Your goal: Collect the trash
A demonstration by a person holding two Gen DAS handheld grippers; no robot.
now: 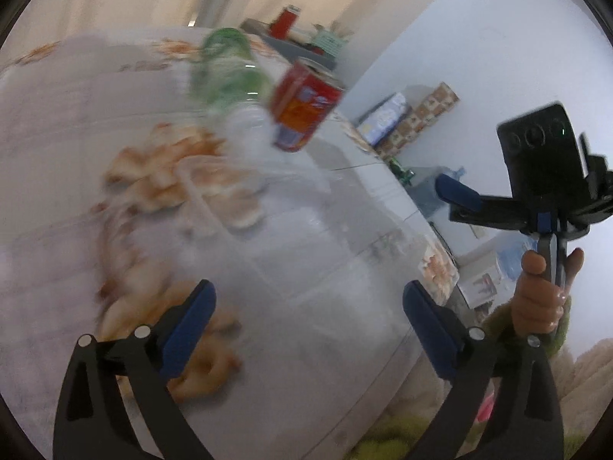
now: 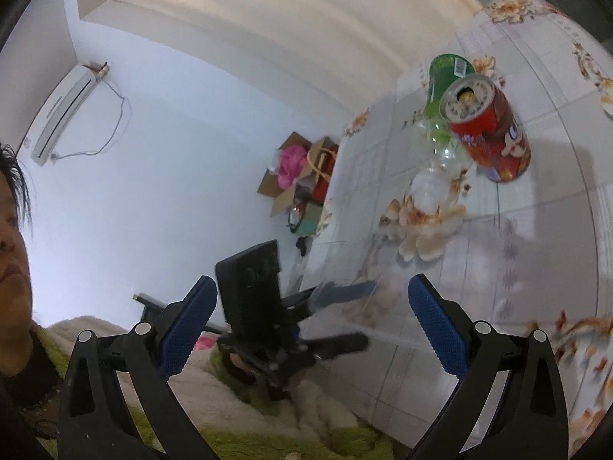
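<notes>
Left gripper [image 1: 308,320]: jaws apart, nothing between them, above the flowered tabletop [image 1: 76,122]. Right gripper [image 2: 312,324]: jaws apart, nothing between them, off the table's edge. The red can [image 2: 488,130] stands on the table, just beside the green-labelled clear bottle [image 2: 440,115], which lies on its side. Both items sit well apart from either gripper.

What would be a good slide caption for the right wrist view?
Open right gripper facing a red can and a green-labelled plastic bottle on the floral tablecloth, with the left gripper entering below.
</notes>
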